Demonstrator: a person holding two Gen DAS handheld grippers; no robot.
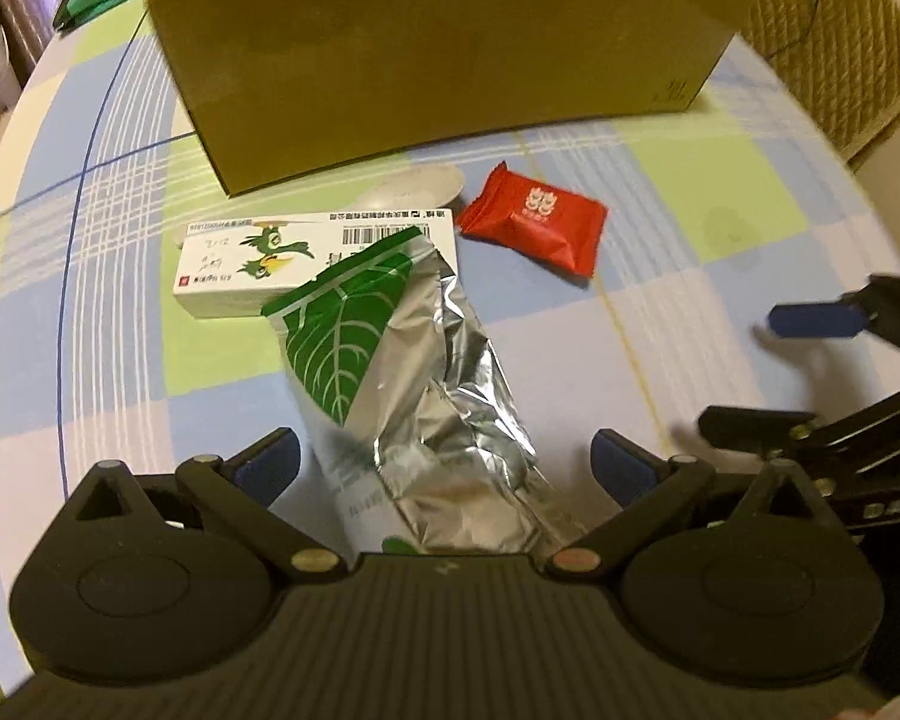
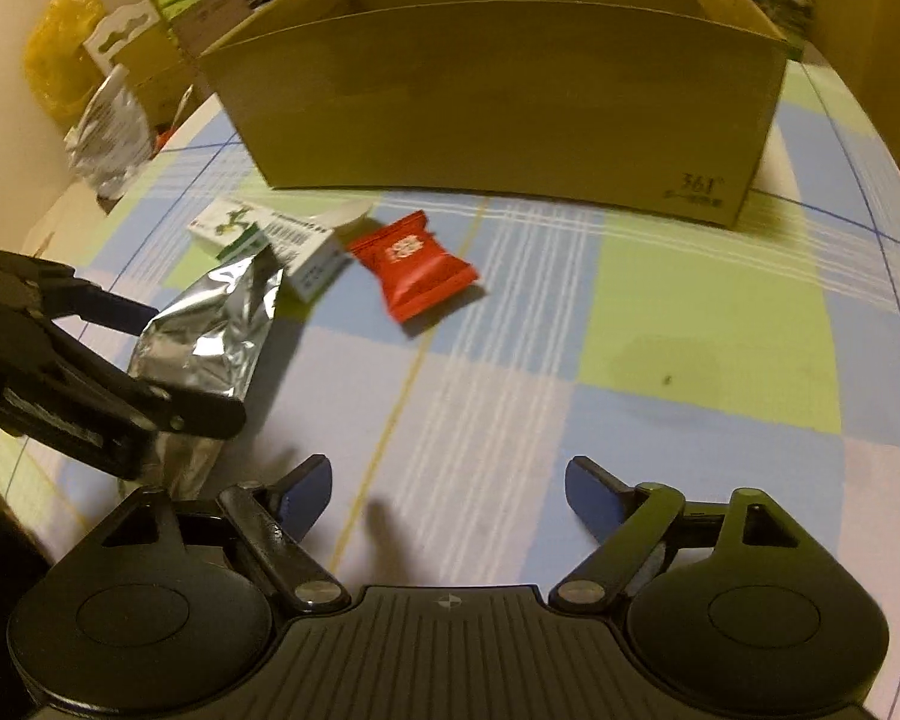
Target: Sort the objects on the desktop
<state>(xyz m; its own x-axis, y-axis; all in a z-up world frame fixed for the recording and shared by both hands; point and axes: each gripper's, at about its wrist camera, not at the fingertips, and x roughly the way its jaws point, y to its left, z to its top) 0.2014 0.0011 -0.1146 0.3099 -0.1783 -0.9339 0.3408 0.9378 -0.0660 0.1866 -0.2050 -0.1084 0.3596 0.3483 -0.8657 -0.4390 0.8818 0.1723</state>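
**Two grippers over loose items in front of a cardboard box**

The left gripper (image 1: 444, 462) stands with jaws wide, straddling the near end of a foil pouch (image 1: 426, 372) that lies on the checked tablecloth (image 1: 690, 192); its blue pads do not touch the foil. The pouch's far end overlaps a white medicine carton (image 1: 258, 264) at about 11 o'clock. A red snack packet (image 1: 534, 228) lies apart at 1 o'clock, and the cardboard box (image 1: 438, 60) stands beyond at 12 o'clock. The right gripper (image 2: 450, 492) is likewise wide open, over bare cloth and holding nothing.

Judged step: grasping the pouch for the box. Crumpled foil probably slips and folds, so the jaws should close low across its fuller middle. Lifting straight up first should avoid dragging the carton.

The left wrist view shows the pouch's green leaf print and a pale flat object (image 1: 414, 186) behind the carton, its nature unclear. The right wrist view shows the open box top, its contents hidden, and clutter off the table at 10 o'clock, including a yellow bag (image 2: 60, 54).
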